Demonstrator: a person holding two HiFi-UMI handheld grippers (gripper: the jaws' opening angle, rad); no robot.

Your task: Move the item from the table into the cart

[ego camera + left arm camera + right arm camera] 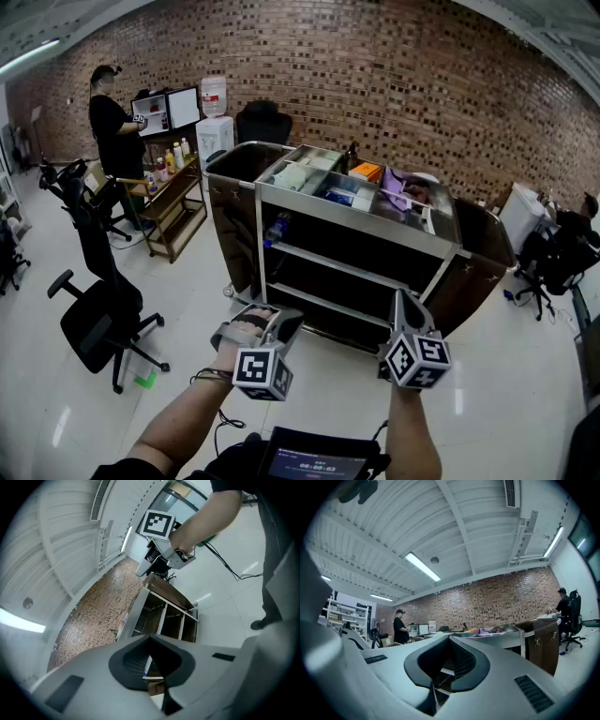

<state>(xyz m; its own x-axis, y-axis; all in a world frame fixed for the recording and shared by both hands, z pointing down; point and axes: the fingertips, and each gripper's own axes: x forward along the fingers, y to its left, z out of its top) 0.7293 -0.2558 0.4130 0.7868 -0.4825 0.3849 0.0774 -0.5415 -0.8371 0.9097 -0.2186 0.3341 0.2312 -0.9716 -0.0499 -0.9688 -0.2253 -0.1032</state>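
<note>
While L gripper (277, 322), R gripper (401, 306) sit closed, cart's (356, 221) well ahead.

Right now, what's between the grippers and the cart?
Only bare white floor, seen in the head view. Nothing stands between the left gripper, the right gripper and the cart. Both grippers are shut and empty.

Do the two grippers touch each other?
Apart. The head view shows a strip of floor between the left gripper and the right gripper.
</note>
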